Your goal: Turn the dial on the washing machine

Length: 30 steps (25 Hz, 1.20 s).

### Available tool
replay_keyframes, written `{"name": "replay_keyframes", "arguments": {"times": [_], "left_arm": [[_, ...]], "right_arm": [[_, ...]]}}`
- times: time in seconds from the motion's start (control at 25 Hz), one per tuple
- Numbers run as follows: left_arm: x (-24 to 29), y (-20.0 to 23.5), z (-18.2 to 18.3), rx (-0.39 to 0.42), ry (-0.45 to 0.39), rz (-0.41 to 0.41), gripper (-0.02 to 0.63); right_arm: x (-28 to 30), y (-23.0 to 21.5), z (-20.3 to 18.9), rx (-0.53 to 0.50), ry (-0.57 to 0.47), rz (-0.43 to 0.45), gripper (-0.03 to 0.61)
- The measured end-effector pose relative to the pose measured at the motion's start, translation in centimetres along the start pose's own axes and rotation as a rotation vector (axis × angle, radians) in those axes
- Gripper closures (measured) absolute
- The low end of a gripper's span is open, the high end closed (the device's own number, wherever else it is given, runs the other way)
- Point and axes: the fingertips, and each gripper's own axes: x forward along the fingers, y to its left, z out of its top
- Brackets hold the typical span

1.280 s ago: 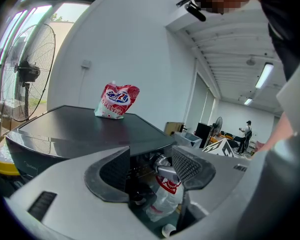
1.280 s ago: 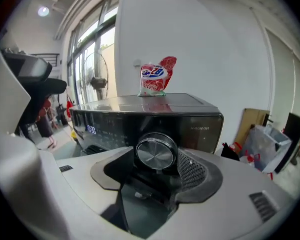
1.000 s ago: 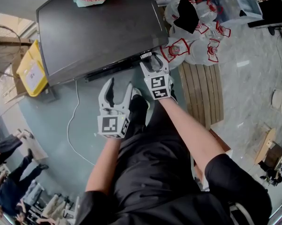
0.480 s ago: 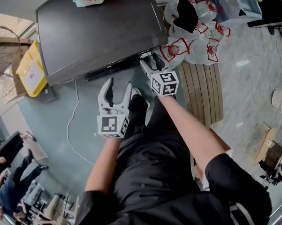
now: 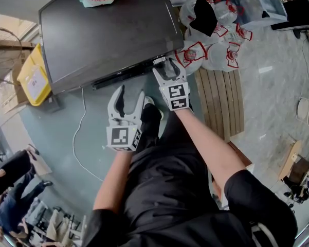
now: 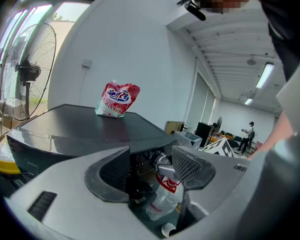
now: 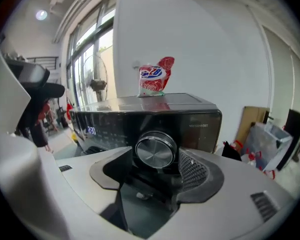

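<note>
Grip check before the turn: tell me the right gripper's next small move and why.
Probably close the right gripper on the dial. Its fingers stand apart on either side of the dial, seemingly with slight gaps, so a twist now would likely slip. The left gripper is open, holding nothing.

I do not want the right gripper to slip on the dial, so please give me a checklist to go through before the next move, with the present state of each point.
1. Dial between the jaws of the right gripper: ok, it sits centred between the jaw tips.
2. Jaws pressing on the dial: cannot tell; they flank it closely, but contact is unclear.
3. Left gripper out of the way: ok, open, empty, apart from the washing machine.
4. Display lit: ok, digits glow.
5. Pouch clear of the work: ok, it stands far back on the machine's top.
</note>
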Motion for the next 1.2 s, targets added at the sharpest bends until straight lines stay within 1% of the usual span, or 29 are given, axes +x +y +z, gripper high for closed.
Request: {"name": "replay_keyframes", "arguments": {"times": [0.12, 0.2, 0.24, 0.44, 0.68, 0.84, 0.92, 1.04, 1.2], "left_arm": [[-0.1, 0.0, 0.0, 0.000, -0.001, 0.002, 0.373], [-0.2, 0.1, 0.0, 0.002, 0.001, 0.004, 0.373], [-0.2, 0.1, 0.0, 0.003, 0.000, 0.005, 0.373], [-0.4, 0.3, 0.0, -0.004, -0.002, 0.013, 0.373], [-0.5, 0.3, -0.3, -0.008, 0.005, 0.010, 0.373], [-0.3, 0.2, -0.2, -0.010, 0.001, 0.007, 0.373], [-0.3, 0.2, -0.2, -0.010, -0.001, 0.005, 0.373], [-0.4, 0.3, -0.2, -0.005, -0.003, 0.005, 0.373], [-0.2, 0.2, -0.1, -0.005, -0.004, 0.003, 0.373]], "right_arm": [[0.6, 0.4, -0.2, -0.089, 0.036, -0.036, 0.322], [1.0, 0.5, -0.3, -0.107, 0.058, -0.053, 0.324], [1.2, 0.4, -0.3, -0.096, 0.062, -0.059, 0.322], [1.3, -0.1, -0.2, 0.035, 0.042, -0.063, 0.324], [1.2, -0.3, -0.2, 0.123, 0.022, -0.024, 0.324], [1.1, -0.5, -0.1, 0.301, -0.021, 0.032, 0.324], [1.1, -0.6, -0.2, 0.344, -0.031, 0.051, 0.324], [1.1, -0.6, -0.2, 0.323, -0.032, 0.055, 0.324], [1.1, -0.3, 0.1, 0.211, -0.023, 0.033, 0.323]]}}
